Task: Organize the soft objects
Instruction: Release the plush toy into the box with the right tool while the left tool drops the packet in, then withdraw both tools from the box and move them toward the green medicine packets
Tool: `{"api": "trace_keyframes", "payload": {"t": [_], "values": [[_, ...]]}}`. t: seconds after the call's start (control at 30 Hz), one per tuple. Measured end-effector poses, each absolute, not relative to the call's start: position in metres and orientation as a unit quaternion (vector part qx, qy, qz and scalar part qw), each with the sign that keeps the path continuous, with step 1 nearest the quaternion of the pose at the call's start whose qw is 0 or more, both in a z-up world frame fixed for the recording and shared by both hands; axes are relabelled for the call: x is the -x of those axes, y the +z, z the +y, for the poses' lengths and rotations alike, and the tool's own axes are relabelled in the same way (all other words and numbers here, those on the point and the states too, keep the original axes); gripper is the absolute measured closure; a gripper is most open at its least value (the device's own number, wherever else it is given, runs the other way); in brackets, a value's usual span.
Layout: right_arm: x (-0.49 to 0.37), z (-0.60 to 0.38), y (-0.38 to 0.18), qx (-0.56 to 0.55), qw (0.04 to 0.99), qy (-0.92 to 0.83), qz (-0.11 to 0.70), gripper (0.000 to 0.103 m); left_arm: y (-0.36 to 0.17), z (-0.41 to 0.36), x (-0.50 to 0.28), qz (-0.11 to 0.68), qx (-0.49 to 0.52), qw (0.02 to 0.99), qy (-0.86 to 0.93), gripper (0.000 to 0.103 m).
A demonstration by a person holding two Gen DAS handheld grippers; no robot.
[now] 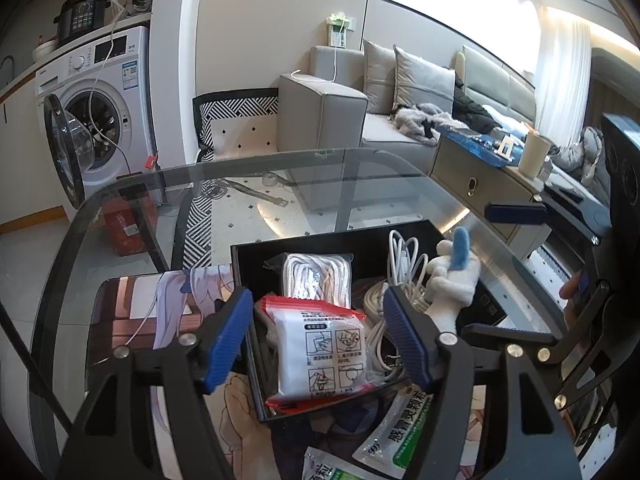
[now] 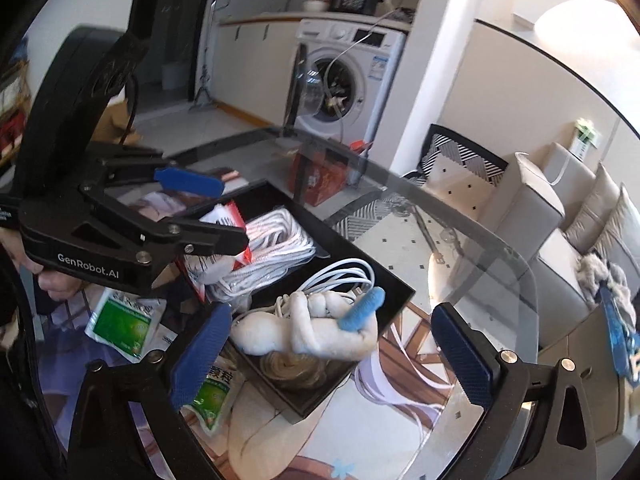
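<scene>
1. A black box [image 1: 408, 236] is sitting on the glass table [image 1: 280, 168], and the soft things are lying inside it.
2. The left gripper [image 1: 318, 340] is hovering over the near end of the box, its jaws standing apart on either side of a white packet with red edges [image 1: 320, 348]; the blue pads are not pressing on it.
3. That packet is lying with its long axis running from the near wall of the box toward the far one, its printed face turned up.
4. Just beyond it a bagged bundle of white cord [image 1: 316, 276] is resting, lengthwise the same way.
5. The right gripper [image 2: 332, 352] is hanging with its jaws spread wide, nothing clamped between them.
6. A white plush toy [image 2: 316, 332] is lying on its side in the box's other half, its long axis crossing between those open jaws and its blue ear [image 2: 362, 308] pointing up and away.
7. Loose white cables [image 2: 344, 276] are lying coiled against the toy.
8. Green-and-white sachets [image 2: 124, 320] are lying on the table just outside the box.
</scene>
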State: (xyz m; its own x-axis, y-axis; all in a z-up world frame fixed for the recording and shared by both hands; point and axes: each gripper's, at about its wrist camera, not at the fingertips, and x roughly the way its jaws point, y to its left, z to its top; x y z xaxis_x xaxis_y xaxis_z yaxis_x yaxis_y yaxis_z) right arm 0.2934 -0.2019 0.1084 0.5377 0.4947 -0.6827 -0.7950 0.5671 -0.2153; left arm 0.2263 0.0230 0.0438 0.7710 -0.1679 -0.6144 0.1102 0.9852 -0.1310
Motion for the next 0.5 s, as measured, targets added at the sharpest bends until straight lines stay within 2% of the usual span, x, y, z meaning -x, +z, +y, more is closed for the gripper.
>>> {"api": "trace_keyframes", "payload": {"t": [0.1, 0.17, 0.23, 0.5], "values": [[-0.285, -0.209, 0.112, 0.233, 0.852, 0.37, 0.287, 0.001, 0.047, 0.027, -0.219, 0.328, 0.051, 0.941, -0.067, 0.01], [-0.279, -0.214, 0.114, 0.208, 0.86, 0.364, 0.292, 0.001, 0.051, 0.03, -0.212, 0.322, 0.055, 0.943, -0.071, 0.007], [-0.272, -0.221, 0.117, 0.176, 0.866, 0.359, 0.299, 0.001, 0.055, 0.032, -0.203, 0.314, 0.054, 0.945, -0.072, 0.0], [-0.244, -0.235, 0.116, 0.113, 0.875, 0.341, 0.324, 0.001, 0.064, 0.04, -0.166, 0.296, 0.034, 0.953, -0.045, 0.0]]}}
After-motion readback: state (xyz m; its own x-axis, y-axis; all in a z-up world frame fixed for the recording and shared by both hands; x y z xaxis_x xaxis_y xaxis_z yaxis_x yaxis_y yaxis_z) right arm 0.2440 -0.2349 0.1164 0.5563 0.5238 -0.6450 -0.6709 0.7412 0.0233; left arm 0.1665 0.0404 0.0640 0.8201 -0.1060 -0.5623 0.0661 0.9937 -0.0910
